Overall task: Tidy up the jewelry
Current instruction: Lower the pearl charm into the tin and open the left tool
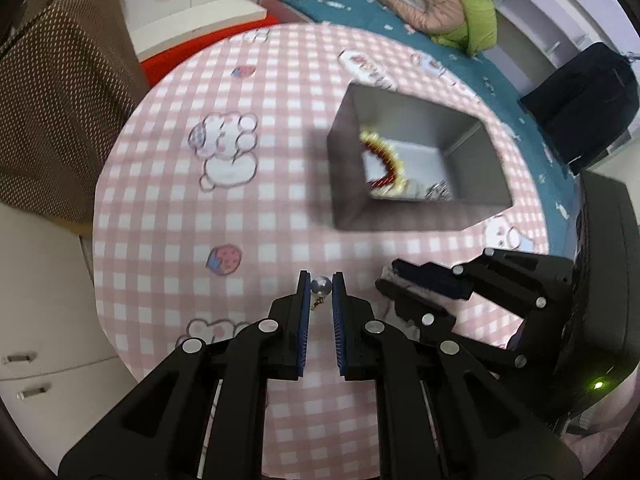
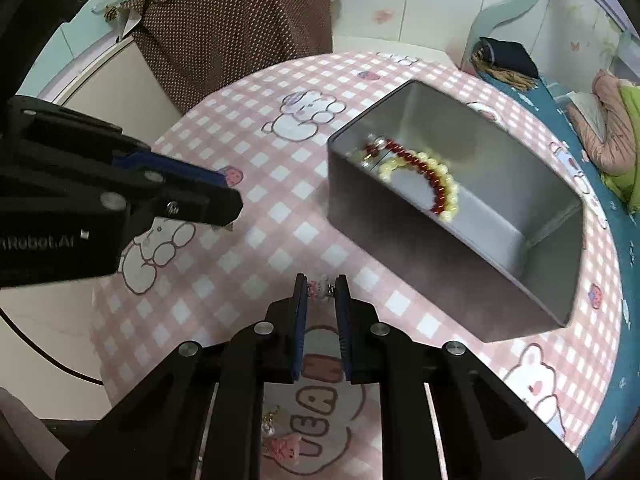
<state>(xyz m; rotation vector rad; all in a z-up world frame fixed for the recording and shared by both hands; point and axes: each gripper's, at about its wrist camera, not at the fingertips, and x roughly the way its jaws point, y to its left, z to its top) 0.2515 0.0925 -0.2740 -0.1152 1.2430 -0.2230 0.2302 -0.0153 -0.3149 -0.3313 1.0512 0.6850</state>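
Pearl earring (image 1: 321, 286) clamped in left hand-held gripper (image 1: 321, 289) — "nRobot.AI"; right hand-held gripper (image 2: 321, 288) clamps bunny charm (image 2: 319, 287).

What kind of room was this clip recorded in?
Probably a child's bedroom: a bed with a teal sheet and heaped quilts behind the table's pink bunny-print cloth, and pastel butterfly-decorated walls.

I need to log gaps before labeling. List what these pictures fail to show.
- Left wrist view: the tin box near wall hides part of the bead bracelets; contents are blurred.
- Left wrist view: chain under the pearl is too small to identify.
- Right wrist view: the charm between the fingers is small, partly covered.
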